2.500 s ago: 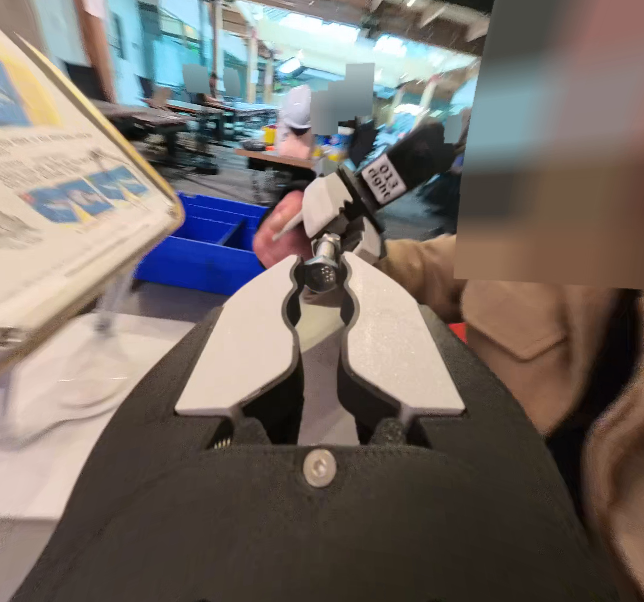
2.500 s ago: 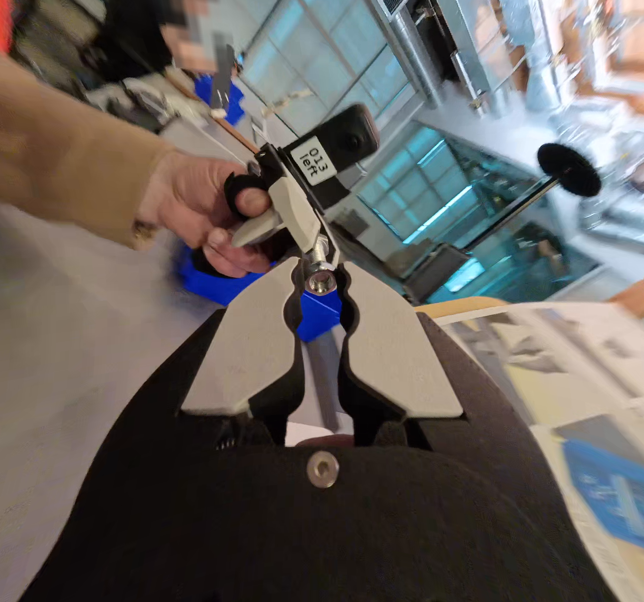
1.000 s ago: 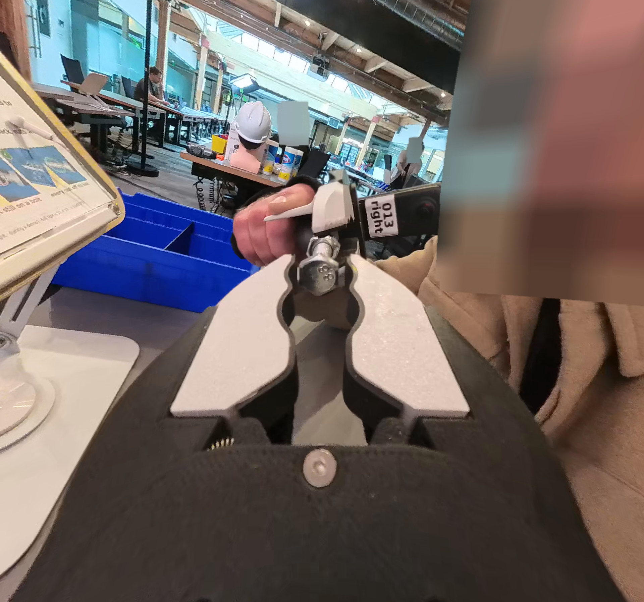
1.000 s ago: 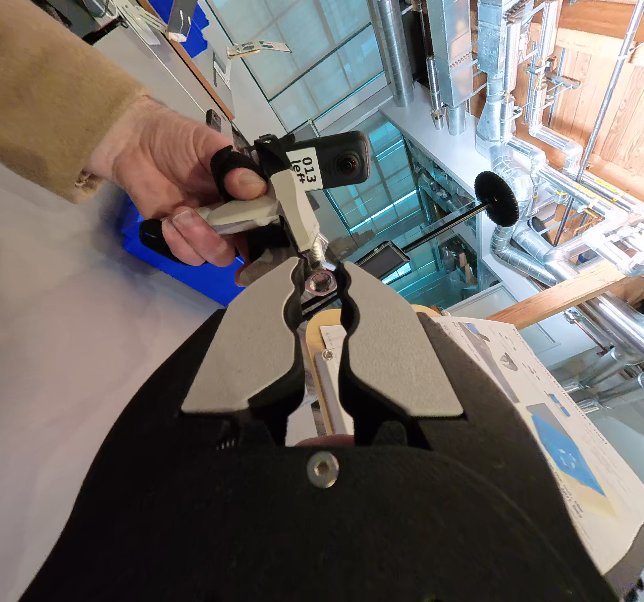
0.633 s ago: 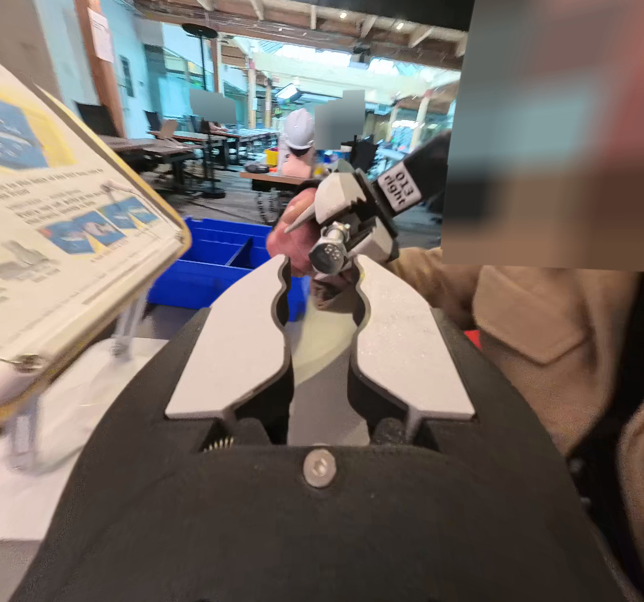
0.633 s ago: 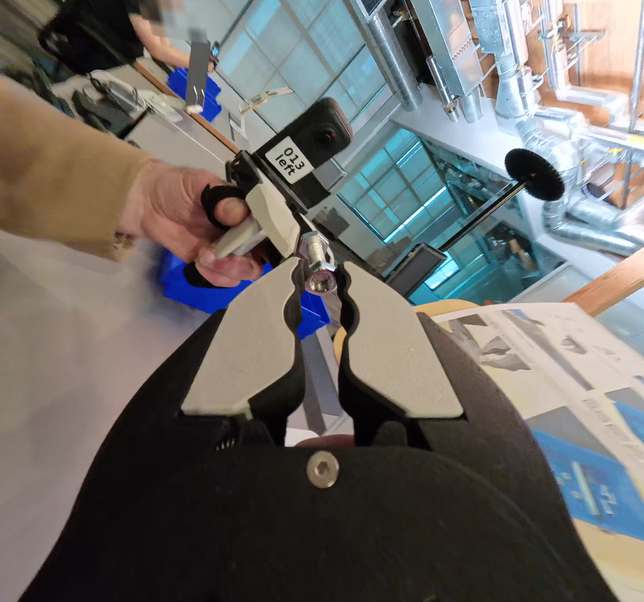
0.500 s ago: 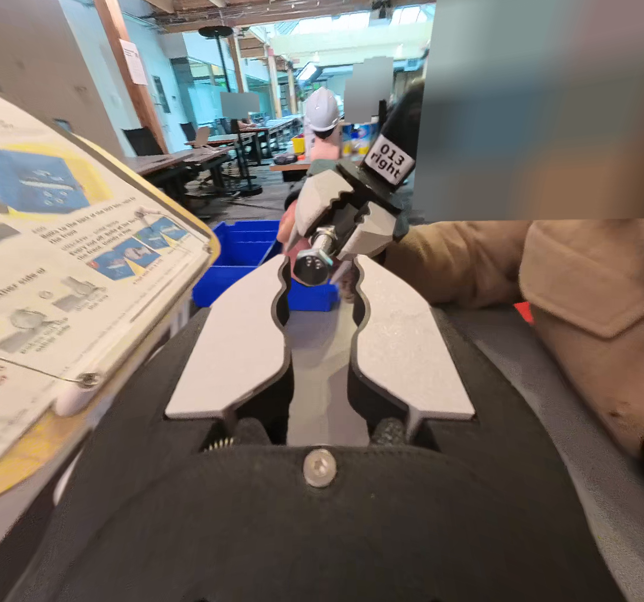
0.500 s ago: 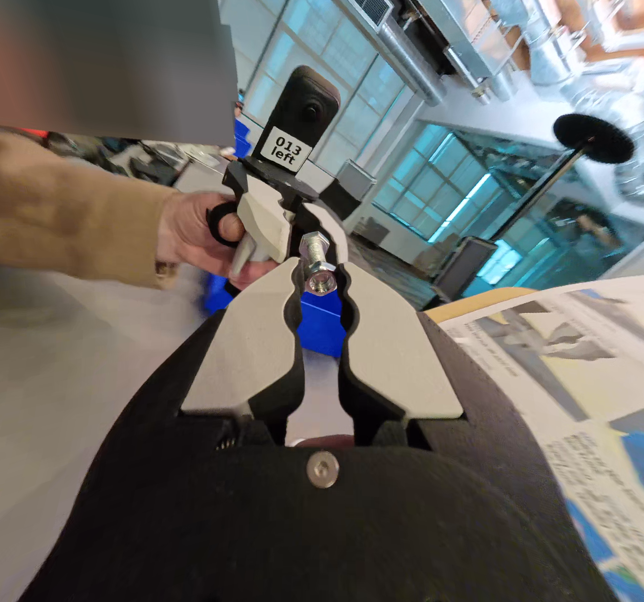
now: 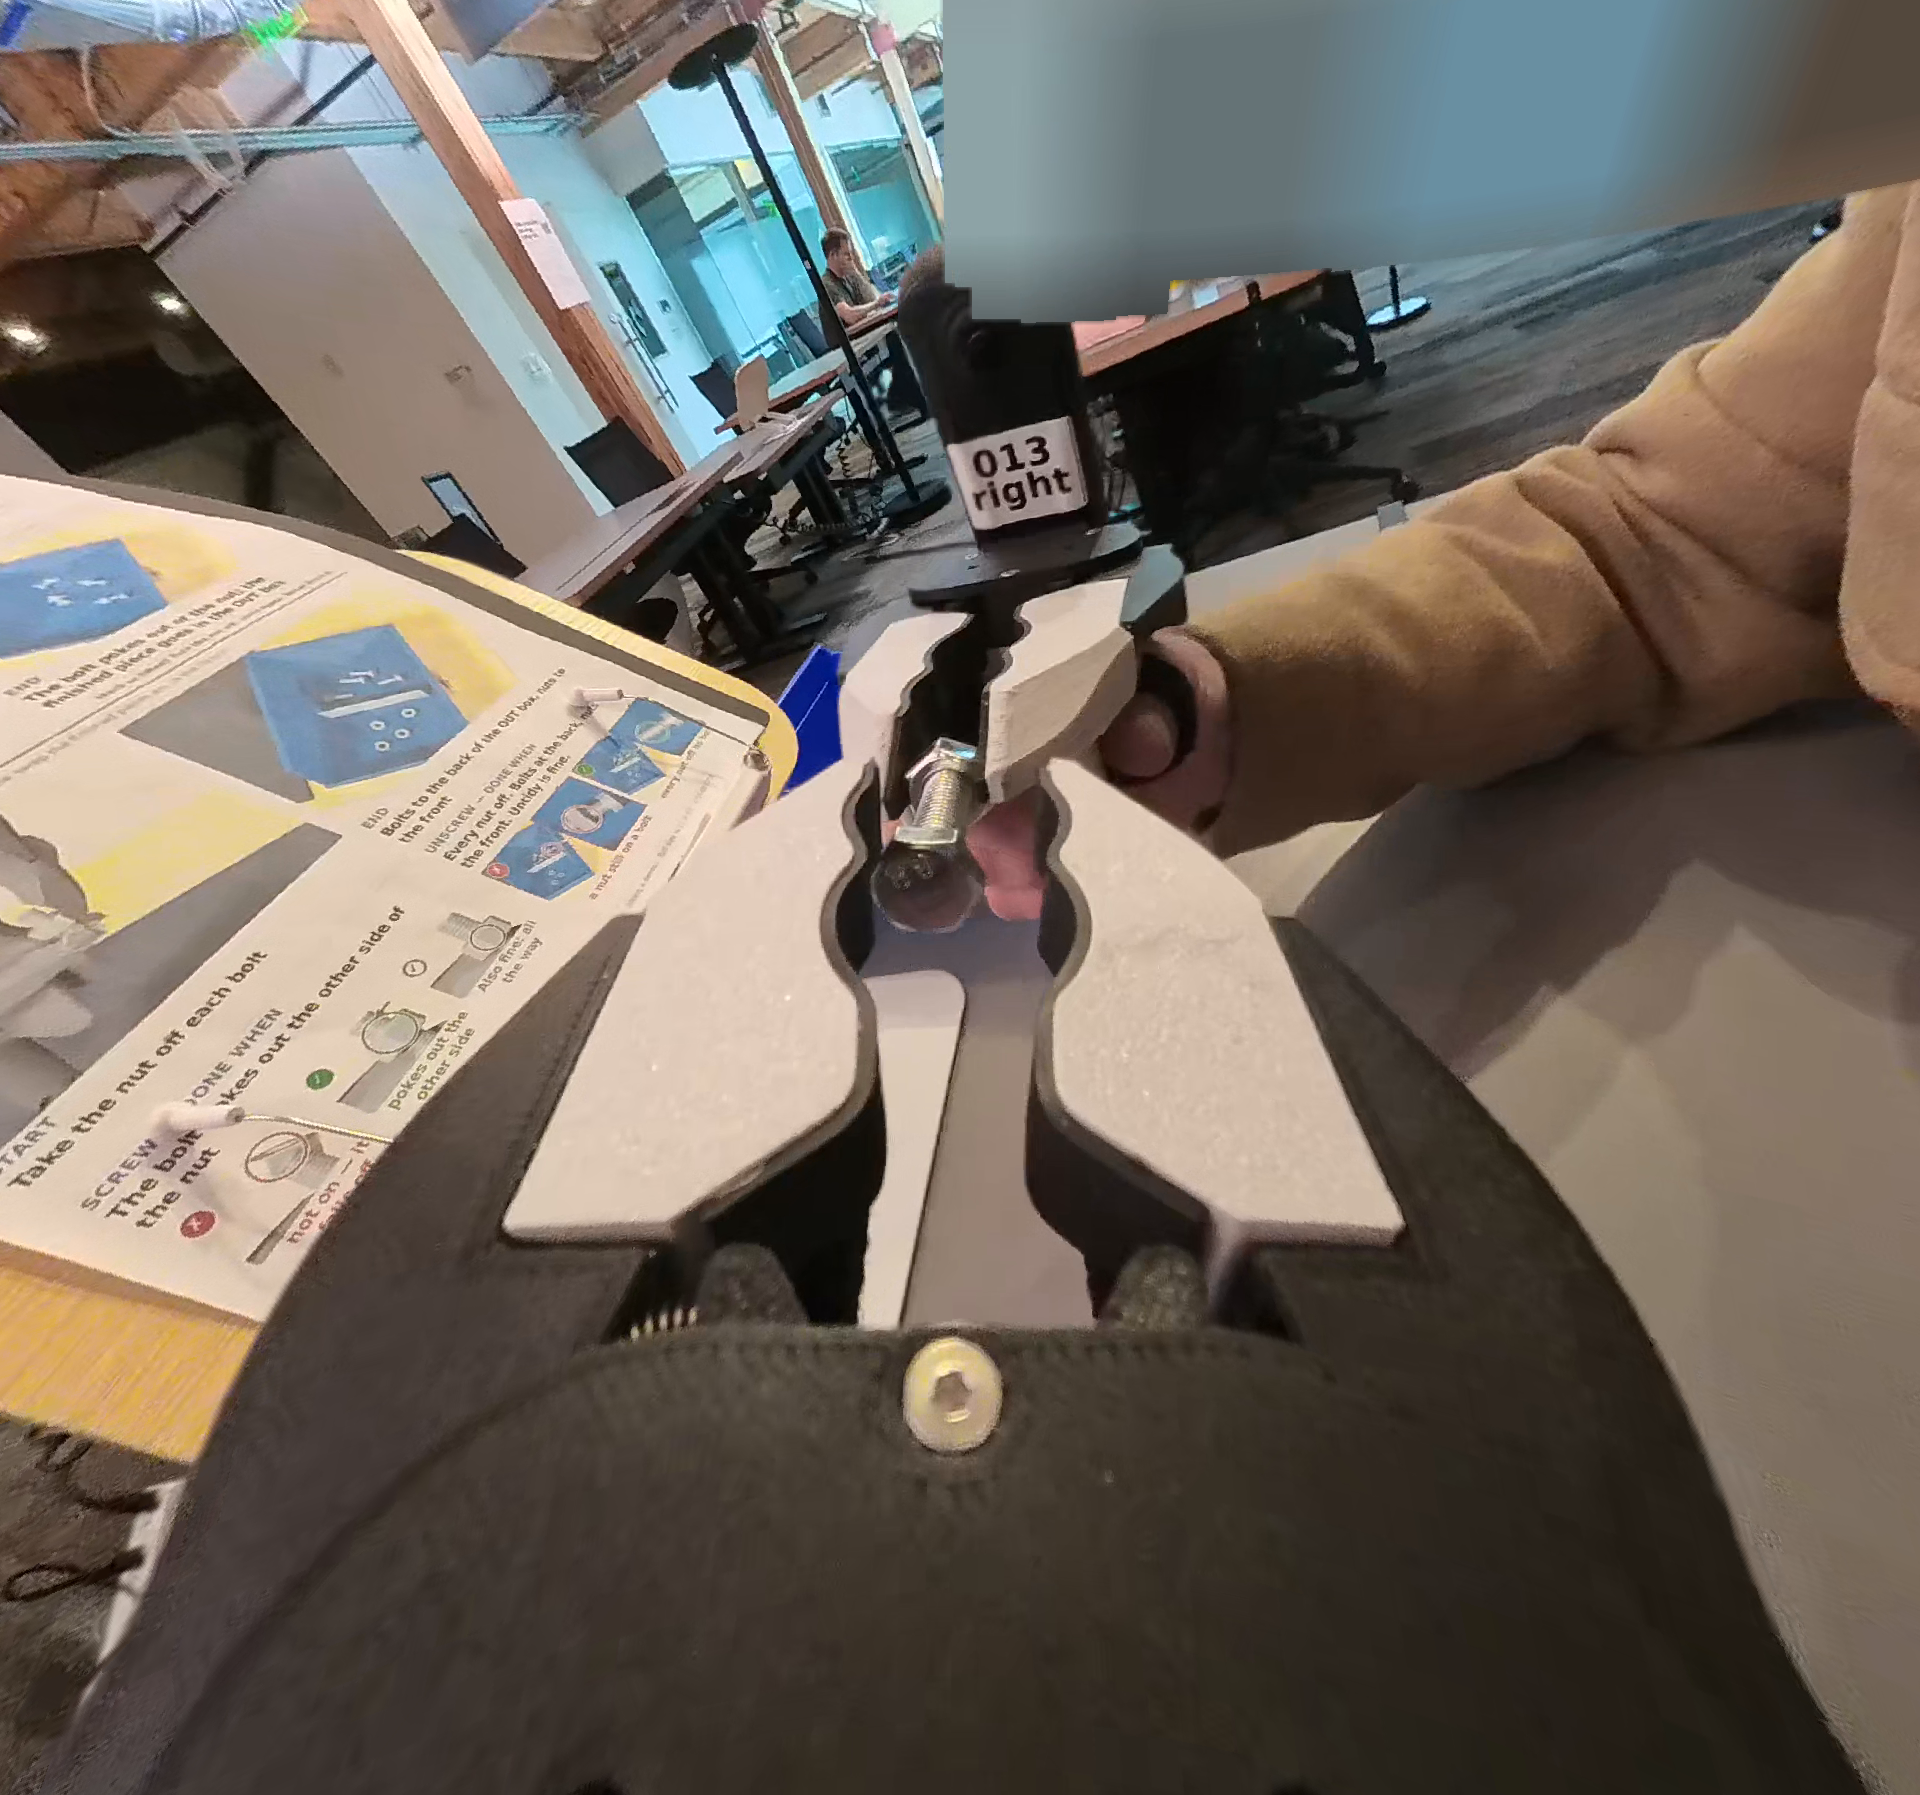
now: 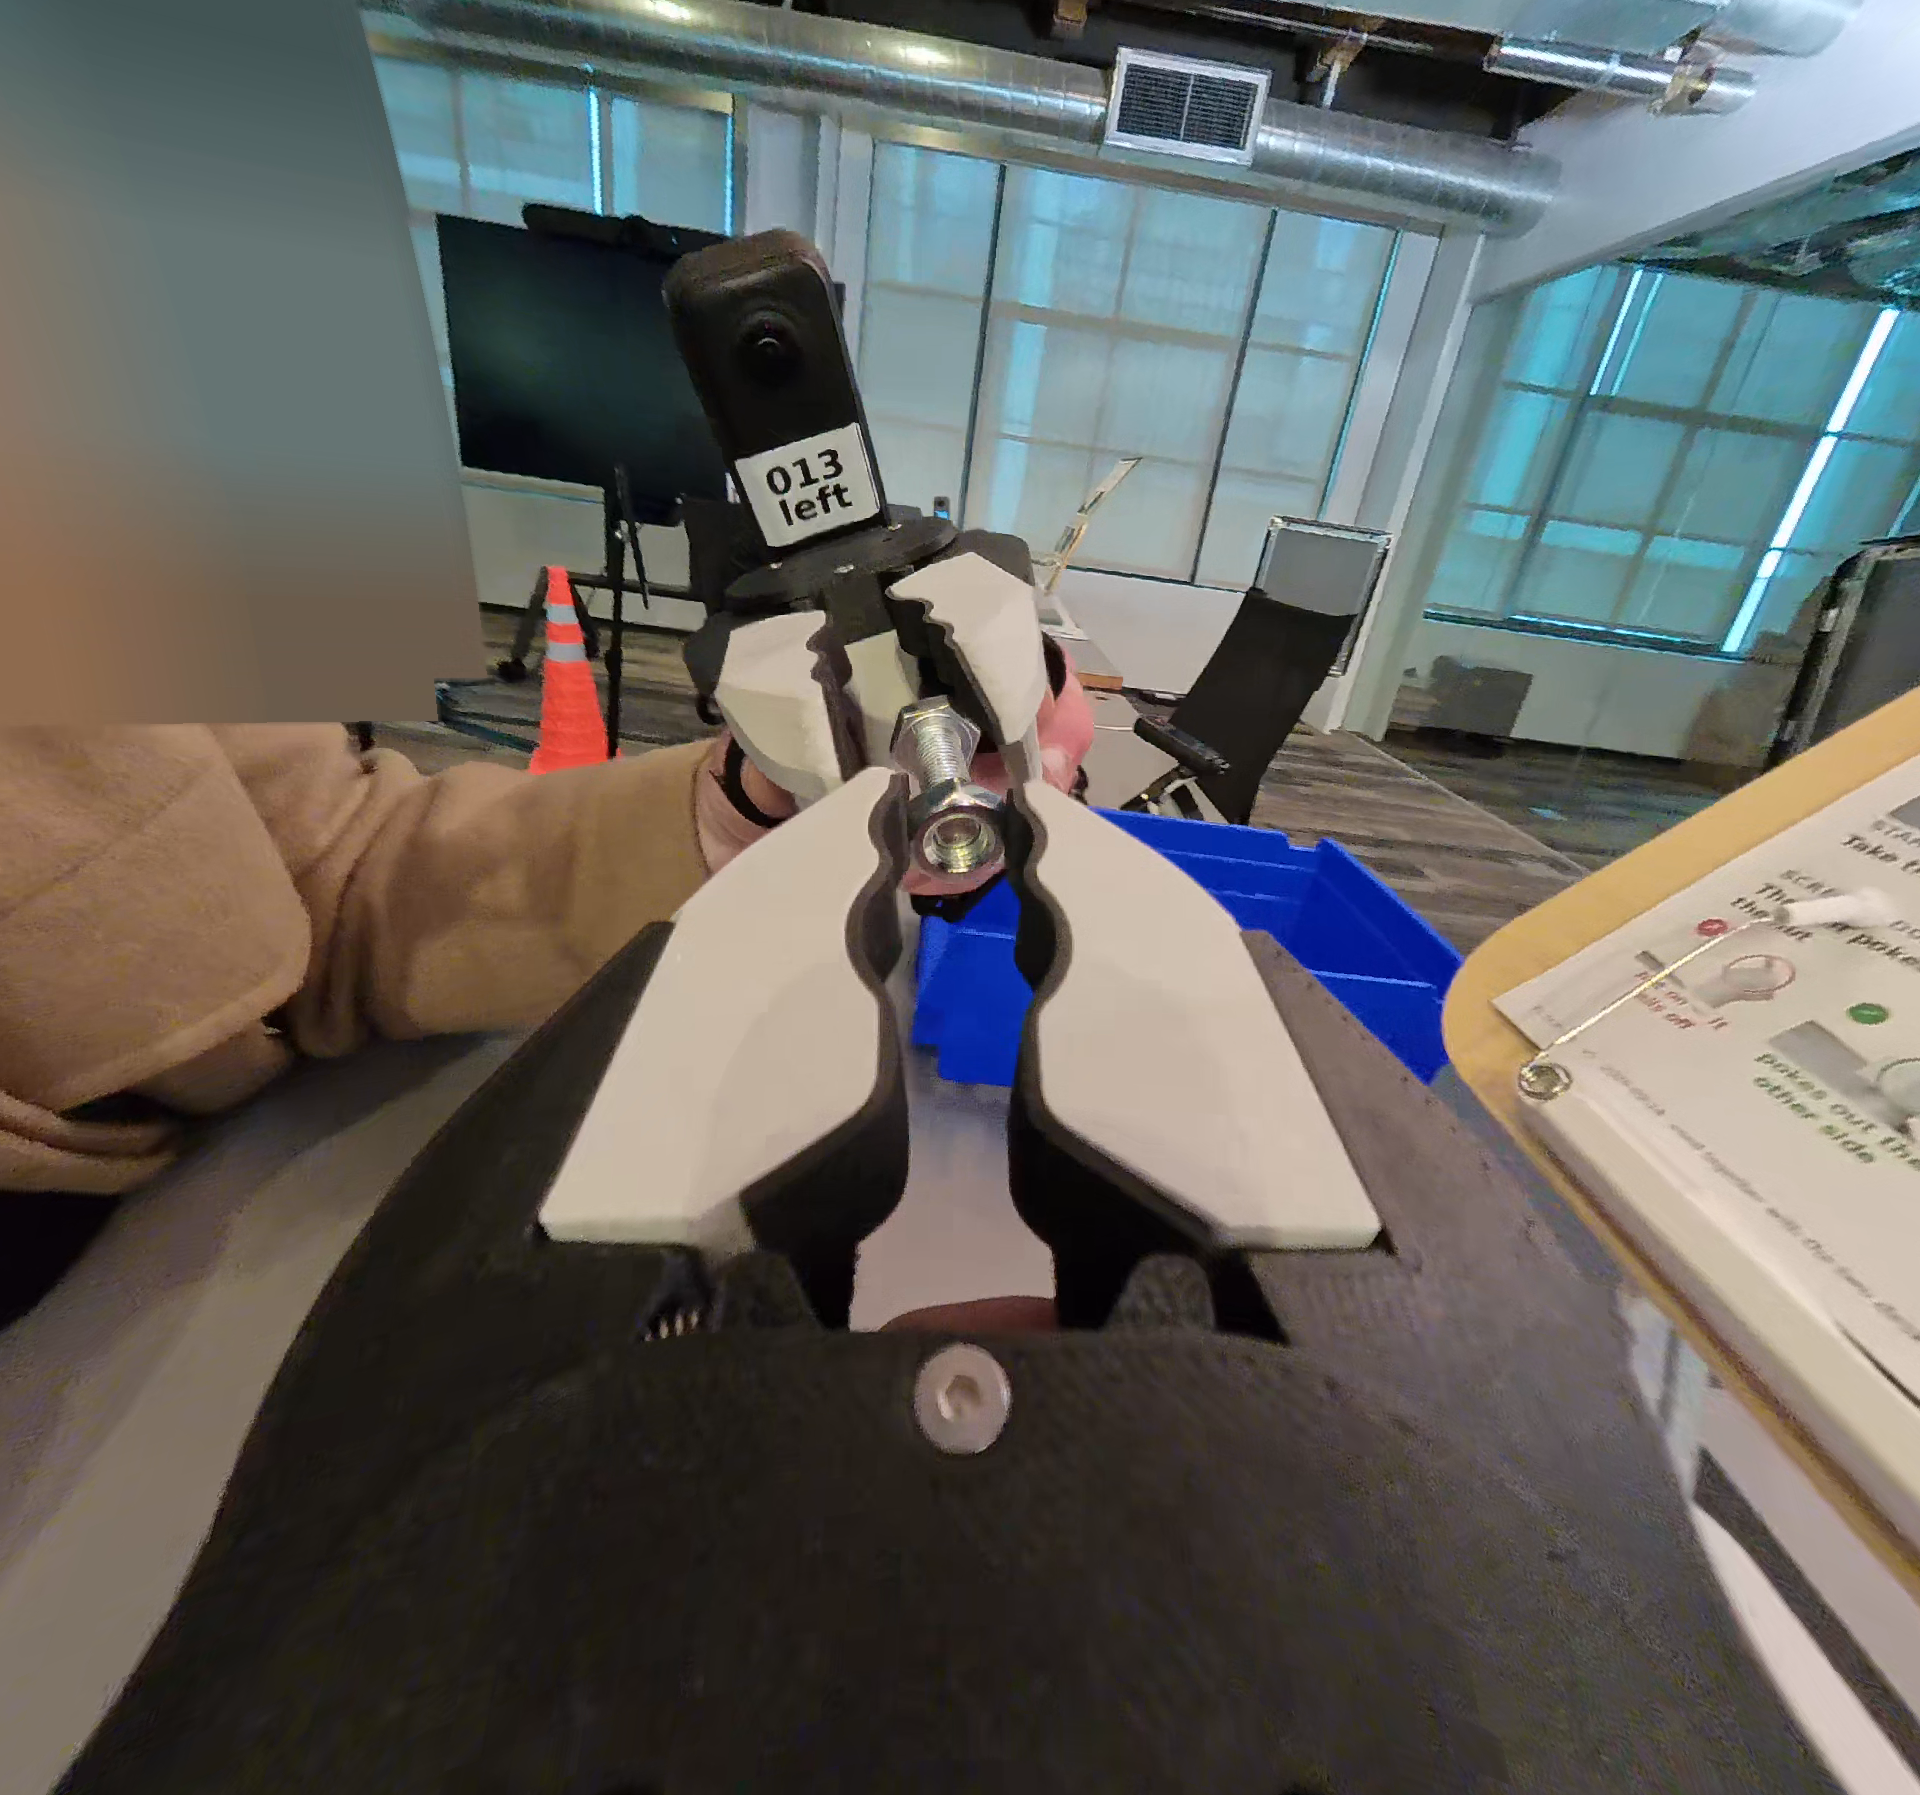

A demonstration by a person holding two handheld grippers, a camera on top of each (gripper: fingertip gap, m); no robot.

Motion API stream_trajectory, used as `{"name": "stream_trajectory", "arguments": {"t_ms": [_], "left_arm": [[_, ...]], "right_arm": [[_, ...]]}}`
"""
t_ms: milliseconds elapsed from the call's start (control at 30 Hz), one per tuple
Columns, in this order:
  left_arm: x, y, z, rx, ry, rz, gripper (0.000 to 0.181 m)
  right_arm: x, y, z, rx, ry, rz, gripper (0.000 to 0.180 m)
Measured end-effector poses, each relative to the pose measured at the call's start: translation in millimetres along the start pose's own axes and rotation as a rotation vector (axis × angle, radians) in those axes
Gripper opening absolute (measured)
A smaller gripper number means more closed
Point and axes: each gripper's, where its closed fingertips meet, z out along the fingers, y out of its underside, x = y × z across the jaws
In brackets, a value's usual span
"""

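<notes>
Silver hex bolt [image 9: 928,852] with a threaded shank sits at frame centre in both wrist views, two nuts on it: one near the head, one [image 10: 956,836] at the far end of the thread. In the left wrist view the bolt head faces the camera (dark, slightly blurred), lying between the left tongs' [image 9: 951,888] white fingers, which stand apart around it; contact with the head I cannot tell. The right tongs [image 10: 954,836] are clamped on the end nut, thread tip pointing at the lens. Each view shows the other tongs facing it, tips nearly meeting, a hand [image 9: 1164,758] wrapped on the grip, tan sleeve [image 10: 312,904] running off to the frame edge. Black camera with a white label [image 10: 808,488] stands on the left tongs. Grey worktop [image 9: 1610,966] below; blue bin [image 10: 1299,935] at centre right of the right view; illustrated instruction sheet [image 9: 260,810] on a yellow-edged board at left of the left view. Open office behind: desks, windows, ducts, orange cone [image 10: 564,675].
</notes>
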Motion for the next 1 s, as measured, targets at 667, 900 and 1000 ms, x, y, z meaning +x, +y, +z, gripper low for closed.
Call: {"name": "stream_trajectory", "arguments": {"t_ms": [667, 900, 1000], "left_arm": [[-1.2, 8.1, 0.5, -0.050, -0.040, 0.098, 0.019], [0.2, 7.6, 0.1, -0.050, -0.037, 0.110, 0.019], [1.4, 9.4, -0.6, -0.062, -0.024, 0.103, 0.018]], "right_arm": [[-2.8, -3.9, -2.0, 0.084, -0.079, 0.154, 0.018], [-4.0, -2.1, -1.4, 0.073, -0.100, 0.181, 0.018], [-4.7, -0.8, -0.9, 0.065, -0.106, 0.186, 0.018]]}}
